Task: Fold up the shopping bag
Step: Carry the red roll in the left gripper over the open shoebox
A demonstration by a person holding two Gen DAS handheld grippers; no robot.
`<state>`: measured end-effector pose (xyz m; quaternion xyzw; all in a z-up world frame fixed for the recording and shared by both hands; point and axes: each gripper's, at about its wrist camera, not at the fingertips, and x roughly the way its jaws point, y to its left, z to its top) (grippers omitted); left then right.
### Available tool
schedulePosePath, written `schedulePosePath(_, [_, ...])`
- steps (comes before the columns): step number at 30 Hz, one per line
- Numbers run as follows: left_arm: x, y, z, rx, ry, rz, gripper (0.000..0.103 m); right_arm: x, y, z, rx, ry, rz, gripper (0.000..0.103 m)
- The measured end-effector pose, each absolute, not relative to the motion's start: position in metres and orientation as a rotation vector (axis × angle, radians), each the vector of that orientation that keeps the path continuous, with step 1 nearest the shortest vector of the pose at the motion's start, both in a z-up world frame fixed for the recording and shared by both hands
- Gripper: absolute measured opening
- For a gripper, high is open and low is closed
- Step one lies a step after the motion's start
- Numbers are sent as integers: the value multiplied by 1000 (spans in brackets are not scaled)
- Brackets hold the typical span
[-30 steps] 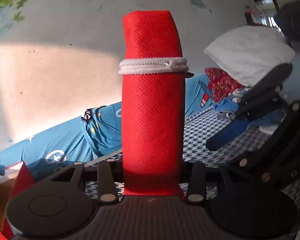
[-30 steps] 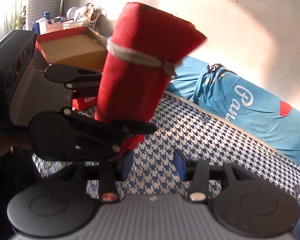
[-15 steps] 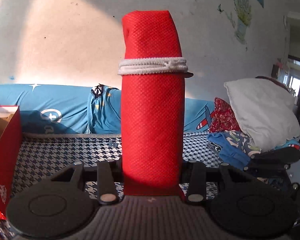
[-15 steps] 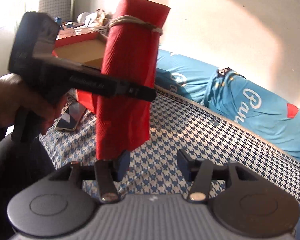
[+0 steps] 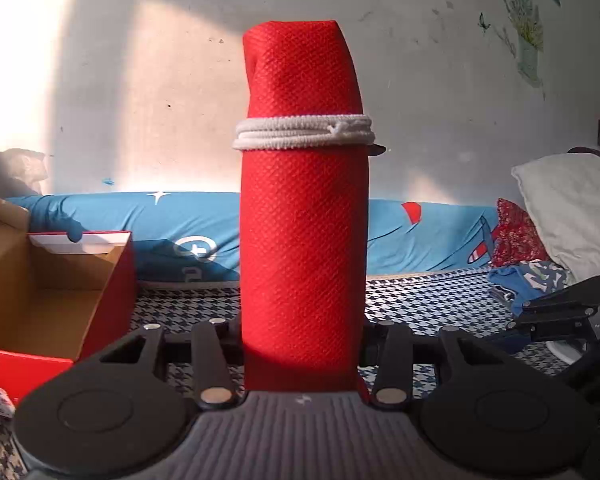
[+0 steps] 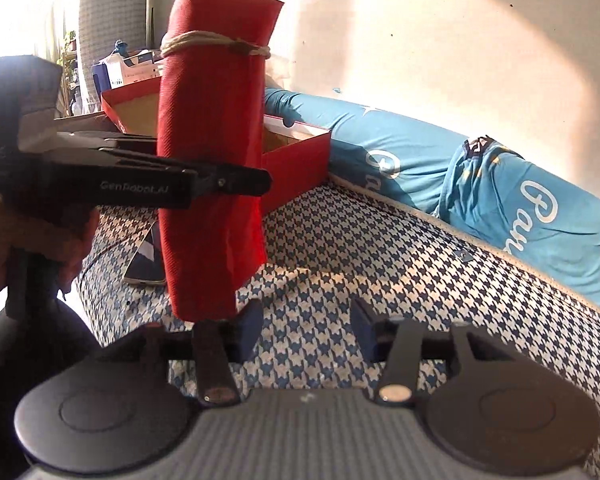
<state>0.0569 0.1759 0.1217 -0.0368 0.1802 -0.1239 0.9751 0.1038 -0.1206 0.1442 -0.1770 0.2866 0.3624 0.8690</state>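
Right wrist view alone shows hand (image 6: pixel 32 236) gripping left gripper (image 6: pixel 236 180) clamping bag (image 6: pixel 212 168)

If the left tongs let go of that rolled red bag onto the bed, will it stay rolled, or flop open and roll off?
The red bag probably stays bundled: a white cord is wound around it. It stands upright from the left tongs unsupported, so the roll seems fairly firm, though it is soft fabric and likely light. Being cylindrical, it may roll a little on the checked bedcover.

The left gripper (image 6: pixel 236 178), held level in a person's hand (image 6: pixel 28 240), is clamped on a rolled red bag (image 5: pixel 302 240), while the right gripper (image 6: pixel 306 330) has its fingers apart, gripping nothing.
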Motion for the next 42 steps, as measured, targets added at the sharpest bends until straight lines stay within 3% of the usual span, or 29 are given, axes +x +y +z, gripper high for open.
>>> schedulePosePath(5, [49,197,124,-36,324,-140,42,123,-86,137,-368,602,781,34])
schedulePosePath(21, [96,267,141,-18,257,66,43,181,21,120,-403,626,849,35])
schedulePosePath(32, [109,294,186,-10,115,111,45,203,48,138,-362,592,852,34])
schedulePosePath(42, [134,324,171,-10,127,224,46,233,97,136,-332,564,840,36])
